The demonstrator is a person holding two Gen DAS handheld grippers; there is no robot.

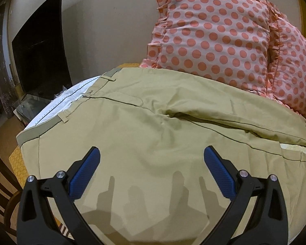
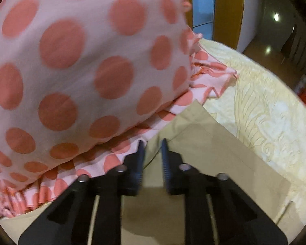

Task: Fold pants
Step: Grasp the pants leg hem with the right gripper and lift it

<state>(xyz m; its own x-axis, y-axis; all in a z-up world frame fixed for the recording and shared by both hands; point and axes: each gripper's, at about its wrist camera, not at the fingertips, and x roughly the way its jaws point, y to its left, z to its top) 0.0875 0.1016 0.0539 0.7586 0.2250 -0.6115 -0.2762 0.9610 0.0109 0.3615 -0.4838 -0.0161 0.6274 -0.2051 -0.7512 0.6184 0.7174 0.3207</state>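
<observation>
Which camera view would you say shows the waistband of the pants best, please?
The left wrist view: the waistband, with belt loops and white lining, lies in plain sight at the left of the spread pants. The right wrist view shows only a plain stretch of khaki fabric beside the polka-dot pillow, no waistband.

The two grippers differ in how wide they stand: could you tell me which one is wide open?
The left gripper: its blue pads stand far apart above the khaki pants. The right gripper is nearly closed, a narrow gap left.

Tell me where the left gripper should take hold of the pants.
Grip the waistband at the near-left corner of the khaki pants, coming in from the left edge. There the band lies flat and exposed; the open left gripper hovers over mid-fabric, which offers no edge.
</observation>
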